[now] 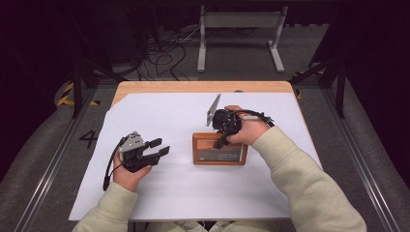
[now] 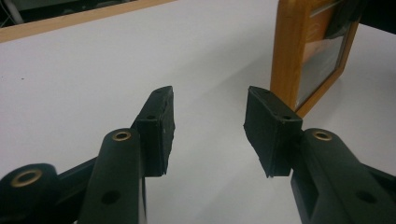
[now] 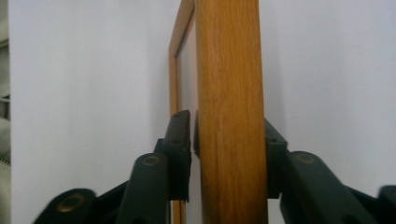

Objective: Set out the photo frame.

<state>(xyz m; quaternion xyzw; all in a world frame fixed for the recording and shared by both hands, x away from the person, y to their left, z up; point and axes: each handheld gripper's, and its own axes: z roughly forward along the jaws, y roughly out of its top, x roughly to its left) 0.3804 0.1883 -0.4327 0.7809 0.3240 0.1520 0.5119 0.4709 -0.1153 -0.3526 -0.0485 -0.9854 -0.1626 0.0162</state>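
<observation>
Both grippers sit over the white table: the right gripper has its fingers clamped on the frame edge (a close-up the high view lacks); left gripper fingers gape wide, empty.

A lab or test workspace, dimly lit, with dark surroundings. A wooden bench covered by a white sheet stands on grey floor. At 12 o'clock beyond it, tangled black cables lie on the floor beside a grey metal stand. Yellow-black hazard tape at 10 o'clock and a painted number 4 at 9 o'clock mark the floor.
</observation>
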